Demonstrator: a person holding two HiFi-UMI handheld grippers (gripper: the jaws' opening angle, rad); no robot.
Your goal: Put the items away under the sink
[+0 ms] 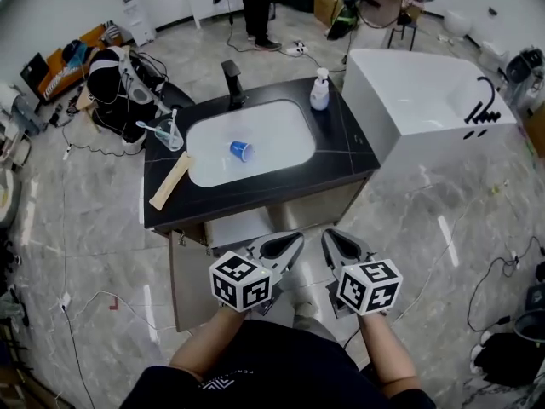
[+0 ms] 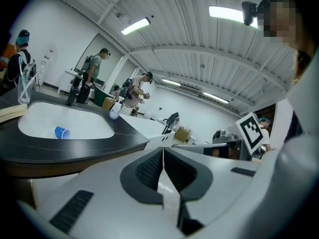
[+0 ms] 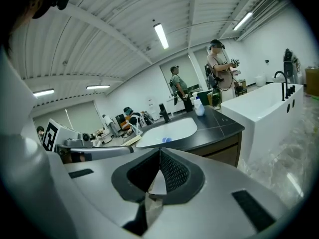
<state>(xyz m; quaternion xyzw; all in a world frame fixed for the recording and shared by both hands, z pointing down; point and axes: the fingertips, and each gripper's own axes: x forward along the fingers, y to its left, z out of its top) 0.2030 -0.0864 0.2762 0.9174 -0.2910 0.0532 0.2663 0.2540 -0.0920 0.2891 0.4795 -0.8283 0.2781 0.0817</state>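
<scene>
**Claws.** The left claw (image 1: 288, 244) and the right claw (image 1: 336, 244) are held side by side, short of the vanity. In each gripper view the ribbed pads are seen pressed together with nothing between them. Both are judged empty.

**Task items.**
- Beyond both claws, across the front edge of the dark worktop (image 1: 341, 156), a blue cup (image 1: 241, 150) lies on its side in the white basin (image 1: 281, 118).
- Ahead and to the left of the left claw, a pale oblong item (image 1: 169, 181) lies on the worktop. A clear glass holding a toothbrush (image 1: 170, 133) stands behind it.
- Farthest off, ahead of the right claw, a pump bottle (image 1: 319, 90) stands at the back edge, to the right of the black faucet (image 1: 232, 83).

Nothing is judged to have been stowed.

**Step in hand.** An approach is judged to be under way.
- The jaws should be parted before any item is reached.
- The cabinet (image 1: 298, 207) should be made accessible first.
- The cup should be gripped across its wall, gently, as it is likely to roll.

**Views compared.**
- The cabinet front, below the worktop and just ahead of the claws, is shown properly only in the head view. A panel at its left seems to be open, but this cannot be confirmed.
- The meeting of the pads is settled only by the gripper views.
- The bathtub (image 3: 269, 96) is shown in the right gripper view, not the left.
</scene>
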